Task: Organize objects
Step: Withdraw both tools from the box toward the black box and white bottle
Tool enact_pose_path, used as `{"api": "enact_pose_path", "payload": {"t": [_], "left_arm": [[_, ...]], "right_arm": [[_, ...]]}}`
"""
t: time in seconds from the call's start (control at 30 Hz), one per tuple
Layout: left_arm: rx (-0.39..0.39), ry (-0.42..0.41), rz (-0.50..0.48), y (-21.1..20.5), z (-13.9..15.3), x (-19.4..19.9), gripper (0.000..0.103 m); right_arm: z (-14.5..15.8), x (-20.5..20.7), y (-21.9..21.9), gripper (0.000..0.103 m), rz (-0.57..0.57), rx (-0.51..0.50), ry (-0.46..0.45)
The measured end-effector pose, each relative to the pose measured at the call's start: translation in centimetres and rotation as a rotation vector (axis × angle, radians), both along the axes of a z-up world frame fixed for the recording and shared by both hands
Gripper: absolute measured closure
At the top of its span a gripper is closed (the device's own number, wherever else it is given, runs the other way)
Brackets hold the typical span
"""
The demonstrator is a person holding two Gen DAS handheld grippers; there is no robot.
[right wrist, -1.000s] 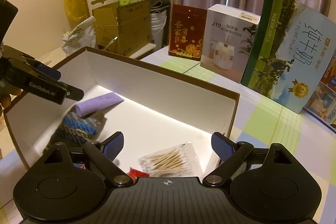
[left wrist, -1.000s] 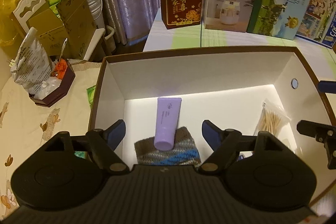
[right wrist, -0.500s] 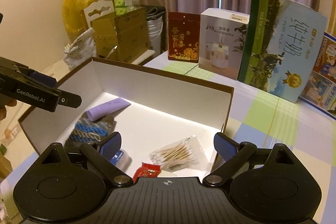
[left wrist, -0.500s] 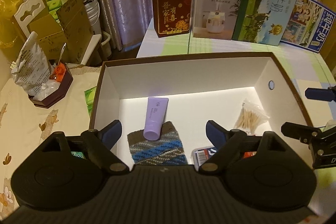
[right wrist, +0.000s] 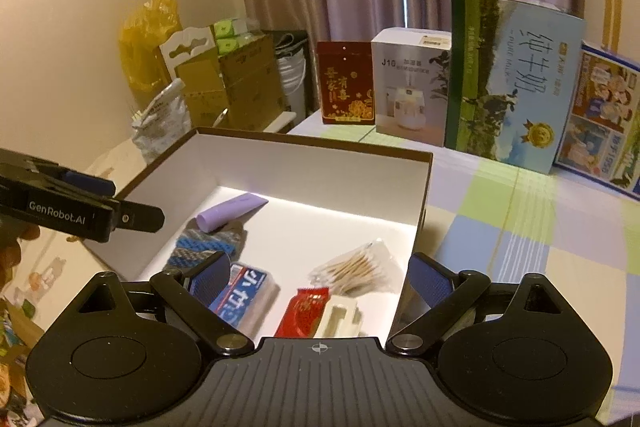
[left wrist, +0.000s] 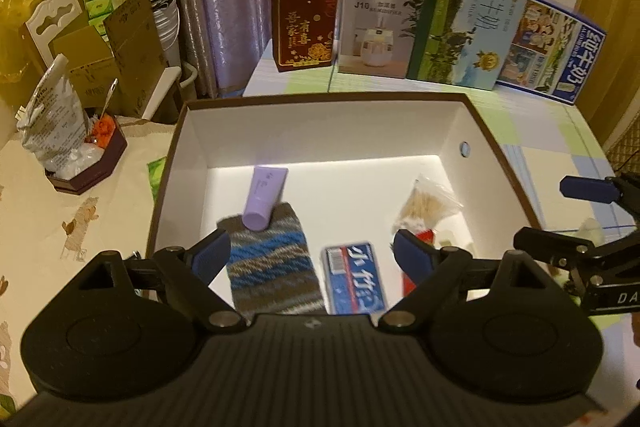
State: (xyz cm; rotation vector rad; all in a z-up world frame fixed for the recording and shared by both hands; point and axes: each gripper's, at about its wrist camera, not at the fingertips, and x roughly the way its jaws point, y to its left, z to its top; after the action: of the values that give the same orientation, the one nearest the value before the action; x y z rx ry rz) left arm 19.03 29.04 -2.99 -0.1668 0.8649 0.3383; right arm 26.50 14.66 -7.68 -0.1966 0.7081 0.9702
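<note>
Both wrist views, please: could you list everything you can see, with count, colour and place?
storage box: one, white inside, brown rim, on the table
tube: one, lilac, in the box, its end on the sock
sock: one, blue-grey striped, box left
blue packet: one, box front
cotton swabs: one clear bag, box right
red packet: one, box front right
white plastic piece: one, beside the red packet
cartons: four, upright behind the box
left gripper: black, blue fingers, open, empty
right gripper: same, open, empty
</note>
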Motion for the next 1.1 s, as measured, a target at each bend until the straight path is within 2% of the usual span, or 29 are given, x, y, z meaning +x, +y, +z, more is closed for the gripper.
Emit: {"api": "enact_pose_path", "payload": {"t": [0.47, 1.1], "left_arm": [[-0.052, 0.007, -0.066, -6.0, -0.4, -3.8, 0.015], [-0.101, 0.100, -0.313, -17.3, -3.4, -1.8, 0.015]], "right_arm": [[0.5, -3.8, -6.2, 0.010, -0.089, 0.018, 0.062], [-0.5, -6.1, -18.3, 0.010, -0.297, -0.026, 0.120]]}}
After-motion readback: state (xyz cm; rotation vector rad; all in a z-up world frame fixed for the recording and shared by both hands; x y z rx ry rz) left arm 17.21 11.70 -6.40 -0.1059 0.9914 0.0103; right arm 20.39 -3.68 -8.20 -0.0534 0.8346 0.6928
